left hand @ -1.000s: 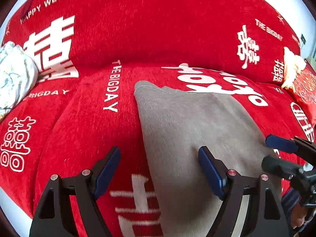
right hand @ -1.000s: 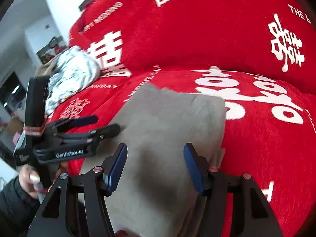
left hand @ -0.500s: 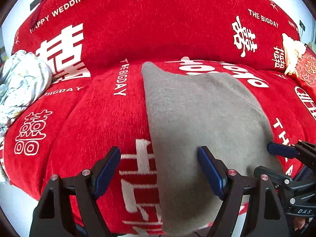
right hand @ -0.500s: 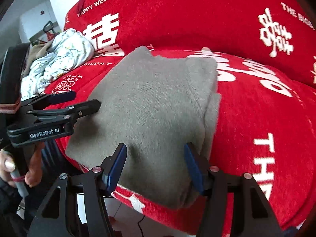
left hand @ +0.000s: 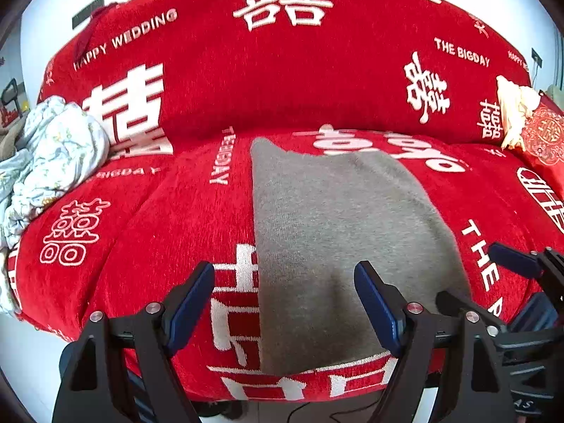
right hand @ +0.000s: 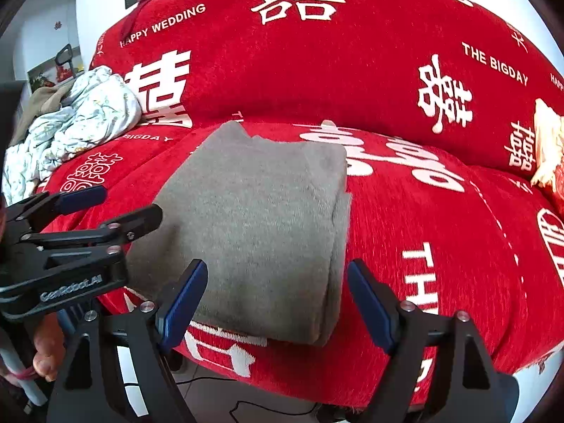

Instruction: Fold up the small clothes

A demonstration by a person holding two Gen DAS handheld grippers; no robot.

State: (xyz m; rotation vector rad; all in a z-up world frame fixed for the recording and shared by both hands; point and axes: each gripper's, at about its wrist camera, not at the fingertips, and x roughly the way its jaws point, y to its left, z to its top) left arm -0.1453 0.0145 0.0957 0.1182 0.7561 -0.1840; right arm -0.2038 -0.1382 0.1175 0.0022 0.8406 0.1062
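Note:
A grey knitted garment (left hand: 338,232) lies folded flat on the red sofa seat (left hand: 169,232), its near edge at the seat's front. It also shows in the right wrist view (right hand: 257,225), with a doubled fold along its right side. My left gripper (left hand: 283,303) is open and empty, held off the front of the seat by the garment's left near corner. My right gripper (right hand: 275,299) is open and empty, before the garment's right near corner. Each gripper shows in the other's view, the right (left hand: 500,275) and the left (right hand: 105,208).
A crumpled pale floral cloth (left hand: 53,162) lies at the seat's left end. A red and cream cushion (left hand: 528,123) sits at the far right. The sofa back (left hand: 282,70) rises behind. Tiled floor with a cable (right hand: 218,387) lies below the seat's front edge.
Both grippers have pulled back from over the garment toward the seat's front edge. The garment now lies free and flat, with more of the sofa in view.

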